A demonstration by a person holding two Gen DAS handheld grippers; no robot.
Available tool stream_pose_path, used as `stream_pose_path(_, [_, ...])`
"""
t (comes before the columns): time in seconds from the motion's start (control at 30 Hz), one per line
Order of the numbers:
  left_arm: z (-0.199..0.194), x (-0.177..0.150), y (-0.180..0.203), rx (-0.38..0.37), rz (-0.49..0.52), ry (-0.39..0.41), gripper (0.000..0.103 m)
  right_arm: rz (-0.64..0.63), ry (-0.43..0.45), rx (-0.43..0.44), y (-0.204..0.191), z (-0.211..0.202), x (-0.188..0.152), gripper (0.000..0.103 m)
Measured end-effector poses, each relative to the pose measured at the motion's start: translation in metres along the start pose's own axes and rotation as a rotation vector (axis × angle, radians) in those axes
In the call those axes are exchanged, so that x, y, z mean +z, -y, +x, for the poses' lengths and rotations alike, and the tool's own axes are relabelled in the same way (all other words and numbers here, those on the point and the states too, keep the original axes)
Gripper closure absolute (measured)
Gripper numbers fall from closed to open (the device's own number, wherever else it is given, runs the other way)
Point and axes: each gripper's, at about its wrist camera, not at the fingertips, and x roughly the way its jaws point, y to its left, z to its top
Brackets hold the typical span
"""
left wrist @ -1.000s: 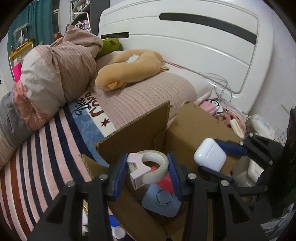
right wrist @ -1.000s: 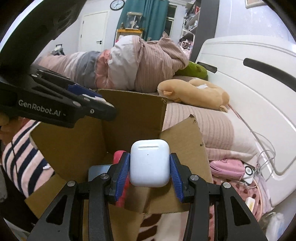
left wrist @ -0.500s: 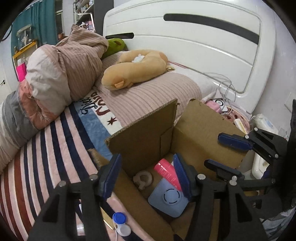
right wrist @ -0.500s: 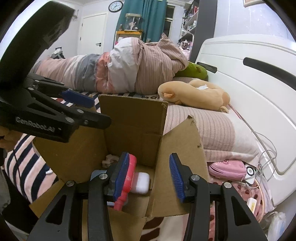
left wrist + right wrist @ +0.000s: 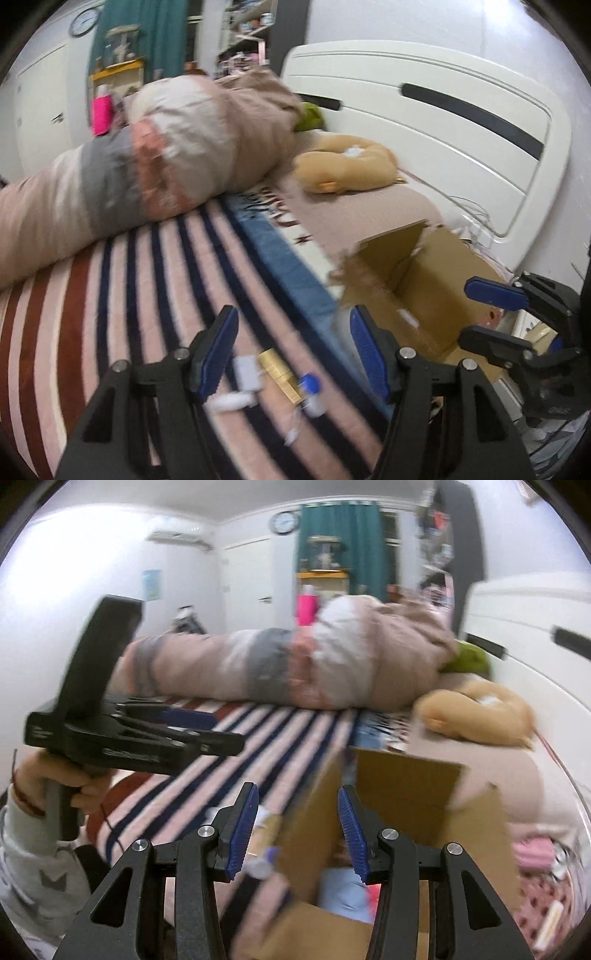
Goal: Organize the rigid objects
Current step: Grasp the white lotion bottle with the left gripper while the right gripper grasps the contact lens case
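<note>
- Box [image 5: 424,295], the cardboard landmark, sits open-topped on the bed; in the left wrist view it lies to the right of the left gripper [image 5: 293,350], beyond the right finger and outside the gap.
- Left gripper: blue-padded fingers [image 5: 218,350] spread wide, nothing between them; it hangs over the striped blanket [image 5: 147,295] left of the box.
- Small loose things lie on the blanket just left of the box, low in the gap between the left fingers: a white block [image 5: 246,371], a gold bar [image 5: 279,373] touching or just beside it, and a blue-capped piece [image 5: 309,384] nearest the box. Blur hides what each one is.
- Right gripper [image 5: 297,830]: fingers [image 5: 352,834] spread, empty; it points at the near-left corner of the box [image 5: 406,805], whose wall edge runs up through the gap.
- Inside the box, low behind the right finger, a pale blue thing [image 5: 343,890] and a red thing [image 5: 373,890] show in part; both are blurred.
- In the left wrist view the right gripper [image 5: 487,314] shows at the right of the box, over its far side, its blue pad apart from the black finger below.
- In the right wrist view the left gripper [image 5: 177,731] is held well left of the box by a hand [image 5: 59,779].
- Behind the box: a tan plush [image 5: 347,170] and a rolled duvet [image 5: 166,155]; a white headboard [image 5: 424,122] rises past them.
</note>
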Motion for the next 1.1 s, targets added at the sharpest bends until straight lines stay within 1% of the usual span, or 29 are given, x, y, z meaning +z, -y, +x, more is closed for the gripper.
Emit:
stream_pose_path(0.07, [-0.006,-0.014,-0.021,0.017,-0.024,-0.004,0.044,-0.018,-0.028,0.067,-0.025,0.017,0.004,0.062])
stream_pose_path(0.13, [-0.008,-0.028,-0.040,0.029,-0.052,-0.011,0.044,-0.033,-0.068,0.114,-0.046,0.035,0.003,0.062])
stream_pose_path(0.2, [-0.007,-0.044,-0.058,0.031,-0.087,-0.023,0.044,-0.037,-0.114,0.140,-0.064,0.055,-0.001,0.062])
stream_pose_path(0.27, [0.002,-0.062,-0.077,0.026,-0.123,-0.055,0.044,-0.017,-0.163,0.149,-0.073,0.073,-0.012,0.062])
stream_pose_path(0.33, [0.020,-0.077,-0.088,0.015,-0.149,-0.099,0.044,0.013,-0.212,0.125,-0.076,0.093,-0.027,0.062])
stream_pose_path(0.4, [0.032,-0.090,-0.094,-0.003,-0.171,-0.128,0.044,0.059,-0.260,0.070,-0.073,0.114,-0.044,0.062])
stream_pose_path(0.43, [0.042,-0.097,-0.098,-0.018,-0.187,-0.141,0.043,0.077,-0.280,0.036,-0.071,0.121,-0.051,0.062])
stream_pose_path(0.47, [0.051,-0.103,-0.100,-0.026,-0.205,-0.154,0.042,0.089,-0.296,-0.022,-0.067,0.129,-0.059,0.062])
stream_pose_path(0.5, [0.057,-0.107,-0.102,-0.029,-0.216,-0.163,0.038,0.096,-0.305,-0.073,-0.062,0.136,-0.064,0.062])
stream_pose_path(0.57, [0.077,-0.116,-0.102,-0.041,-0.245,-0.191,0.036,0.114,-0.325,-0.133,-0.052,0.147,-0.075,0.062])
stream_pose_path(0.63, [0.093,-0.120,-0.100,-0.055,-0.258,-0.221,0.036,0.129,-0.344,-0.166,-0.042,0.157,-0.081,0.062])
stream_pose_path(0.73, [0.115,-0.122,-0.093,-0.056,-0.259,-0.262,0.035,0.144,-0.359,-0.160,-0.033,0.164,-0.082,0.062])
stream_pose_path(0.77, [0.122,-0.122,-0.089,-0.056,-0.255,-0.271,0.034,0.166,-0.365,-0.143,-0.028,0.165,-0.084,0.065])
stream_pose_path(0.8, [0.126,-0.122,-0.086,-0.045,-0.243,-0.267,0.030,0.180,-0.372,-0.136,-0.024,0.165,-0.086,0.065])
stream_pose_path(0.97, [0.137,-0.118,-0.076,0.005,-0.227,-0.248,0.029,0.218,-0.386,-0.102,-0.017,0.168,-0.092,0.065])
stream_pose_path(1.03, [0.139,-0.119,-0.072,0.035,-0.201,-0.248,0.042,0.237,-0.386,-0.076,-0.015,0.168,-0.093,0.067])
stream_pose_path(1.07, [0.139,-0.120,-0.071,0.050,-0.184,-0.251,0.042,0.246,-0.389,-0.062,-0.014,0.169,-0.094,0.071])
stream_pose_path(1.1, [0.139,-0.120,-0.072,0.048,-0.182,-0.248,0.042,0.250,-0.394,-0.058,-0.014,0.169,-0.094,0.074])
